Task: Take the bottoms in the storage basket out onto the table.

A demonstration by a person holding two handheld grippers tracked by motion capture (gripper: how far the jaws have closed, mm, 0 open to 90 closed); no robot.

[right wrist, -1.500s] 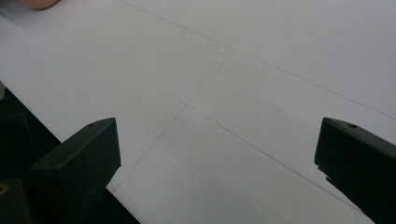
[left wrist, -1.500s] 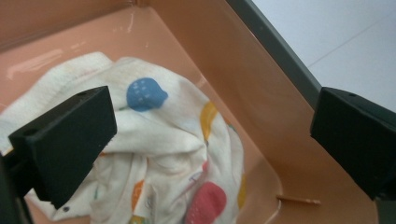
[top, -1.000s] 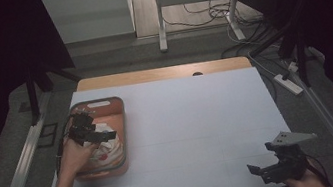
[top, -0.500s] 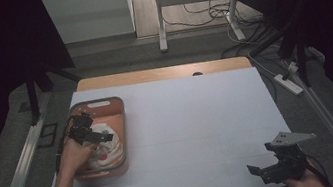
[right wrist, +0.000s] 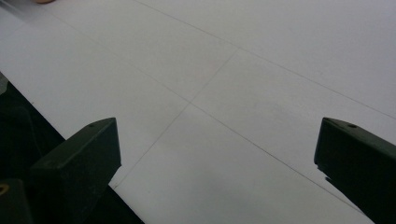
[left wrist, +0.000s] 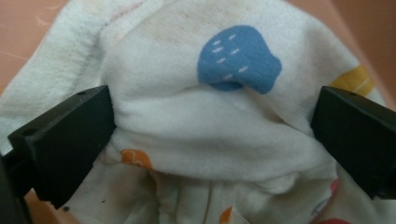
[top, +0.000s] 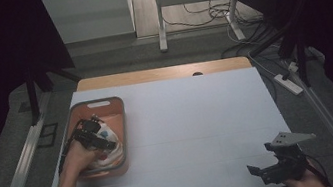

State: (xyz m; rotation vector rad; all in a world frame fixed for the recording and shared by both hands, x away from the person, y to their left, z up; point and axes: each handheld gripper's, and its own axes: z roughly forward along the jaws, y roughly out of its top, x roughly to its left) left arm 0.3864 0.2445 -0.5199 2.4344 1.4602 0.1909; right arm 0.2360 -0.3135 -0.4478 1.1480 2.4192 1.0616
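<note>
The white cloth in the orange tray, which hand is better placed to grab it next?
Left. The left tool is over the tray with its open jaws on either side of a fold of the white cloth. The right tool is open above bare table at the near right corner.

Right tool [right wrist: 217, 158], jaws apart, above white table [right wrist: 261, 70].

The room is dim; dark curtains at both sides swallow detail. The white worktop [top: 196, 134] is the brightest surface, evenly lit from above, without glare or hard shadows. The high view is soft and grainy. In the left gripper view, the cloth [left wrist: 205, 121] is well lit but slightly blurred. The right gripper view is dull grey, darkening beyond the worktop's near edge.
</note>
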